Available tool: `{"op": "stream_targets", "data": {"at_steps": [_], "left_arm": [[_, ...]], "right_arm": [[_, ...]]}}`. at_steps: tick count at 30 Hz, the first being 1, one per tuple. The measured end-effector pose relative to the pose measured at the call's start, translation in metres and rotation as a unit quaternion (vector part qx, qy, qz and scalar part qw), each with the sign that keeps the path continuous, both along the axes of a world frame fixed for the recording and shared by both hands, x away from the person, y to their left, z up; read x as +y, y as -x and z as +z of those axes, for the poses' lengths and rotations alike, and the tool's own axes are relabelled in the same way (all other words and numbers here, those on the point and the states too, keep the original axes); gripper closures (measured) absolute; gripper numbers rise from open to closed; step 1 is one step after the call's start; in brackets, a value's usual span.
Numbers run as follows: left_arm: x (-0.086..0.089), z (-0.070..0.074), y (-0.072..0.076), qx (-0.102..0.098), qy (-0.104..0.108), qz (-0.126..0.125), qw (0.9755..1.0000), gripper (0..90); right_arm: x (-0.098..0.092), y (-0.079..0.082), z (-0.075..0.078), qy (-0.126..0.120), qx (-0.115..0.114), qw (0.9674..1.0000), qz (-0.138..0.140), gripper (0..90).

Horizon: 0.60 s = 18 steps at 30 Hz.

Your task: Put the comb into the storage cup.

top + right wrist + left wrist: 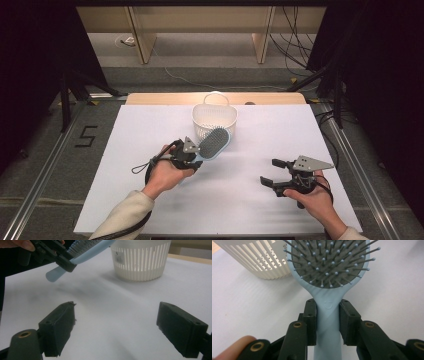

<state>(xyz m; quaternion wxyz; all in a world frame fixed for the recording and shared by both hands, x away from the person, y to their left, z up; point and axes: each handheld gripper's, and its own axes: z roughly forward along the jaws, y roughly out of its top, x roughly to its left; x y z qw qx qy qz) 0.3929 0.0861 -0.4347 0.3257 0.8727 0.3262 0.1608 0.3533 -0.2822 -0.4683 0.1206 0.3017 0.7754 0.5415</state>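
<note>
Carrying a hairbrush [213, 143] toward the basket [214, 121] looks like the step in hand: the left gripper [192, 156] has its jaws pinching the pale blue handle just below the head, and the brush hangs clear of the table [260, 200], its head beside the basket's near wall. In the left gripper view the handle [328, 322] sits squarely between the two black pads, bristles facing the camera. The next move likely calls for lifting the head over the rim and tipping it in before letting go; the long handle may stick out or catch the rim, so the angle matters.

The brush is smooth plastic with a broad oval head, a dark grey cushion and thin pins tipped with small balls. The basket is white, round, with slatted sides, a perforated upper band and a looped handle at the back. The table is covered in a plain white sheet. The right gripper [275, 172] waits well apart near the right edge, jaws spread wide and empty.
</note>
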Motion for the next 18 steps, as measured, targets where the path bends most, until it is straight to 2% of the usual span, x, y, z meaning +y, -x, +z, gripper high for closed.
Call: {"op": "stream_targets", "data": {"at_steps": [18], "left_arm": [[0.0012,0.0016,-0.0004,-0.009,0.007,0.002,0.9999,69.6]], "right_arm": [[0.0003,0.0002,0.0002,0.002,-0.002,1.0000,0.001,16.2]]}}
